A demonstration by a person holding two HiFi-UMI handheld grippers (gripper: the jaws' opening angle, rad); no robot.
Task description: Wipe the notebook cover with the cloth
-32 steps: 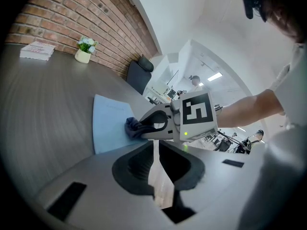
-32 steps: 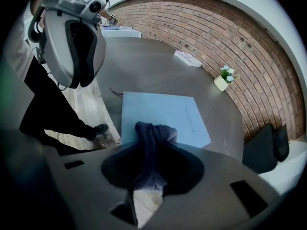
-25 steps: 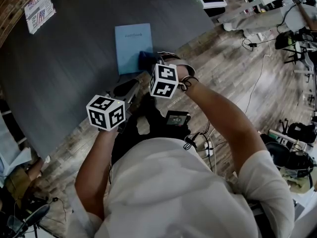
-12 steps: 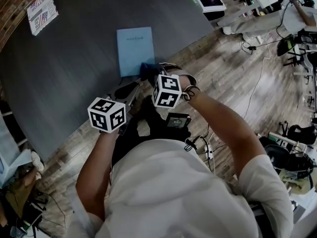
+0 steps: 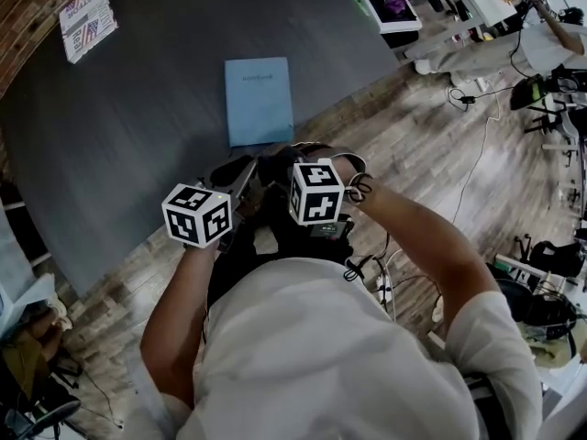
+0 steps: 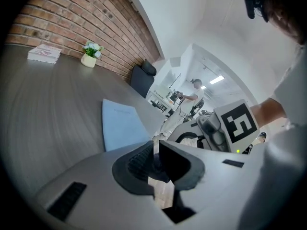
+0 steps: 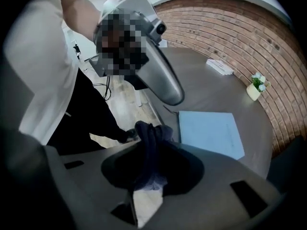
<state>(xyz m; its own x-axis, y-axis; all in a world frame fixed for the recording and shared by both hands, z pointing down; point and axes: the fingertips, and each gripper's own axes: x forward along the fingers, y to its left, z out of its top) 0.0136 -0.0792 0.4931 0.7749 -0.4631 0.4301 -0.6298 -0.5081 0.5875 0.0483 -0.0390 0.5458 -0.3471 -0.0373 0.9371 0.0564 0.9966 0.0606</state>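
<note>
Two tongs: right gripper pinches the soft, bunched cloth; left gripper sits closed, empty. The light notebook may slide, so steady its edge.

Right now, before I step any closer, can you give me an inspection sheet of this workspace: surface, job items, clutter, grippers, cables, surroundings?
Surface: dark grey table, mostly bare.
Job's things: light blue notebook lying flat and closed near the table's near edge; dark cloth bunched up, off the notebook.
Clutter: printed booklet at the far corner; small potted plant by the wall.
Grippers: right gripper shut on the cloth, at the table edge; left gripper shut, holding nothing.
Cables: loose cables on the floor to the right.
Surroundings: brick wall, wooden floor.
</note>
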